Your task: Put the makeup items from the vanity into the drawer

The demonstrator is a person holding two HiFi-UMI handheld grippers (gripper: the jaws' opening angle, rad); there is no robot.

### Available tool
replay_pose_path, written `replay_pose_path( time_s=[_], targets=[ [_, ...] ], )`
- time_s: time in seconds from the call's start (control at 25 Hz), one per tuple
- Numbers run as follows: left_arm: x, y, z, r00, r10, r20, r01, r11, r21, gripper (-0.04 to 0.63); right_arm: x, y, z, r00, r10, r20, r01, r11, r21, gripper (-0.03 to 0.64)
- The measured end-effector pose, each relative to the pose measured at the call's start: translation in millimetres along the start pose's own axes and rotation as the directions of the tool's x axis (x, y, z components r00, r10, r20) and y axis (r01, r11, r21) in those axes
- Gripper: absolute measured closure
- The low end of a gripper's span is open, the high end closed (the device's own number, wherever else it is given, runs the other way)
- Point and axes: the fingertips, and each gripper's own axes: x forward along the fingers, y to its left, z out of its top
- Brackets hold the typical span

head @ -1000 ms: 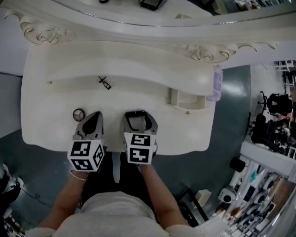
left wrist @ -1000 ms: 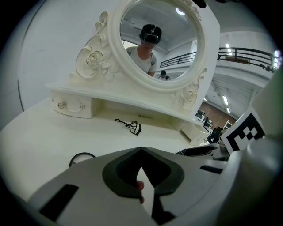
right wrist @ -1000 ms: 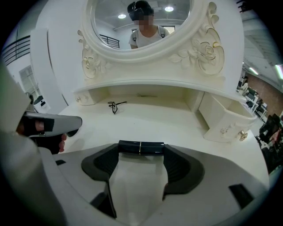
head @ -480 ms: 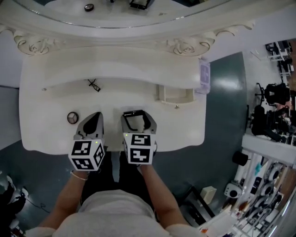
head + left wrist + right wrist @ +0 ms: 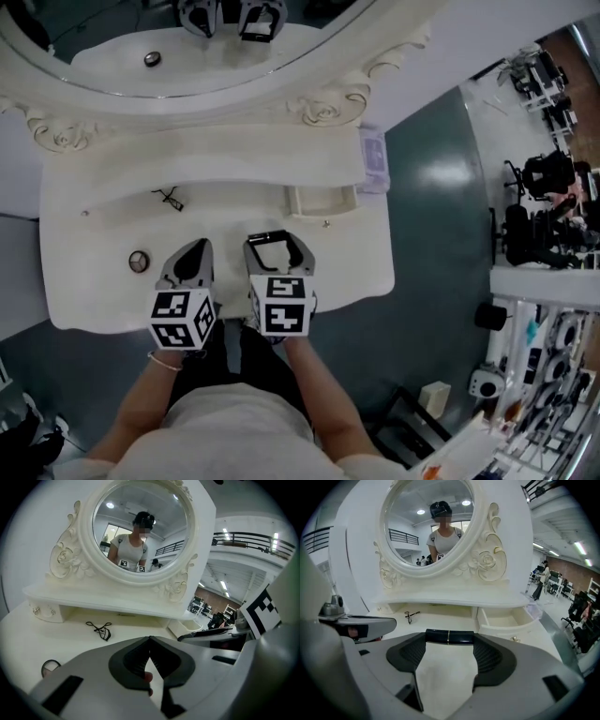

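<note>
So the right gripper (image 5: 278, 241) is clamped on a dark lipstick tube (image 5: 449, 636) held crosswise at its tips. The left gripper (image 5: 150, 640) has its jaws pressed together, empty. The drawer (image 5: 322, 212) sits open nearby.

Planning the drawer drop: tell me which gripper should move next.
Right. The right gripper holds the lipstick across its jaws, and the open drawer lies on its side. The left gripper is shut, empty.

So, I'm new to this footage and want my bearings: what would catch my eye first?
The ornate white oval mirror rises at the back of the vanity. Nearer, the right hand-held gripper holds a dark tube with a gold band crosswise between its jaw tips. A small drawer stands open at the vanity's right.
</note>
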Motion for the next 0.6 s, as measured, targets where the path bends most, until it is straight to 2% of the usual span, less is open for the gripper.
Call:
replay_pose_path(
  time_s=[0.44, 0.6],
  targets=[
    [13, -46, 29, 0.997, -0.072, 0.024, 0.071, 0.996, 0.058, 0.592, -28, -54, 31, 0.992, -0.086, 0.088, 0.083, 0.996, 0.038, 0.305],
    [23, -58, 34, 0.995, -0.095, 0.011, 0.094, 0.993, 0.067, 0.592, -29, -64, 35, 0.993, -0.087, 0.081, 0.081, 0.994, 0.074, 0.305]
  ],
)
